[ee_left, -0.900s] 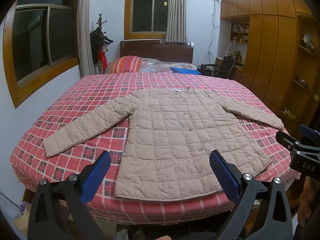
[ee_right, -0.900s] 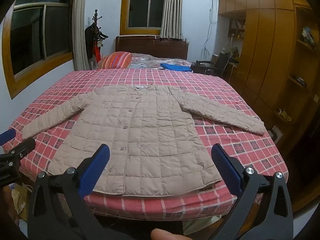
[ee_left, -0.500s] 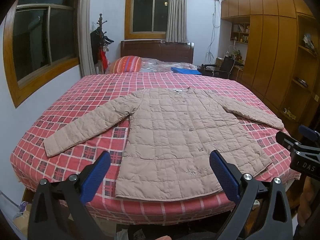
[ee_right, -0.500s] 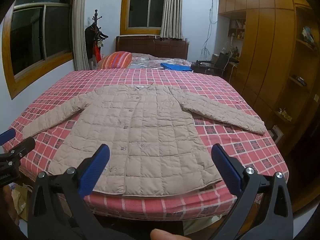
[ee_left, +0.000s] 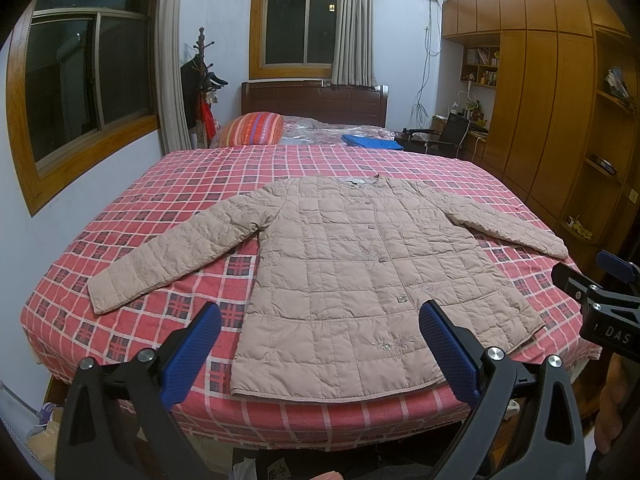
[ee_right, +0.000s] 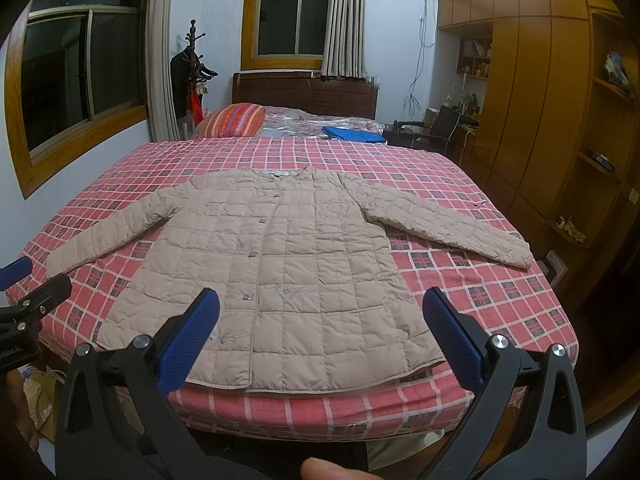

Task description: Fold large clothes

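We see beige quilted jacket [ee_left: 352, 276] spread flat, front up, buttoned, on red checked bed [ee_left: 168, 184], sleeves out to both sides, hem near foot edge. Our left gripper [ee_left: 320, 344] and right gripper [ee_right: 320, 332] hover before hem, jaws spread wide, gripping nothing. Wall shelves [ee_left: 480, 66] hold books, small items.

Both wrist views from the bed's [ee_left: 280, 420] foot, sharing the jacket [ee_right: 280, 264]
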